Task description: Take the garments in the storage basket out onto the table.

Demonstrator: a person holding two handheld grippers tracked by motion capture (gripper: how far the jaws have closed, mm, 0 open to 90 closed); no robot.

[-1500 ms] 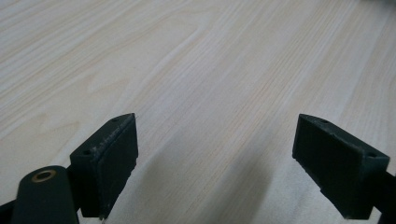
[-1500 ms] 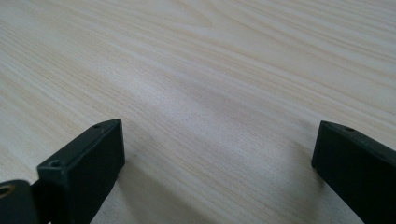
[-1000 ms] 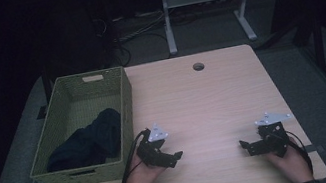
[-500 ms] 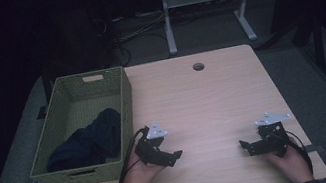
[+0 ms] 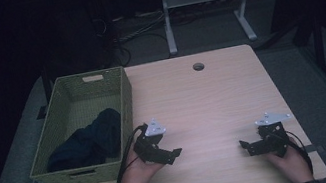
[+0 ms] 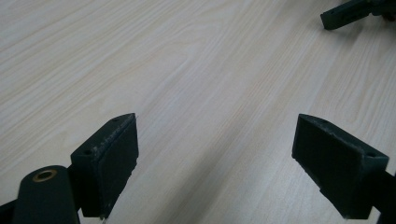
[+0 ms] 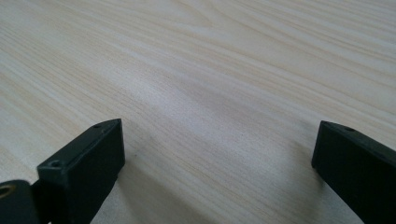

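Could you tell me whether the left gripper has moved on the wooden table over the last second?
No. The black left gripper lies at the same spot beside the green woven basket, jaws open, on the light wooden table.

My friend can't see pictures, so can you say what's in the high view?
Two hands rest open grippers, left and right, on a bare wooden table. A green basket at its left edge holds dark cloth.

From above, you work in dim light: only the table shows pale and the surroundings fall into near black. In your two gripper views the wood is bright and evenly lit, with soft shadows beneath the slightly blurred near jaws.
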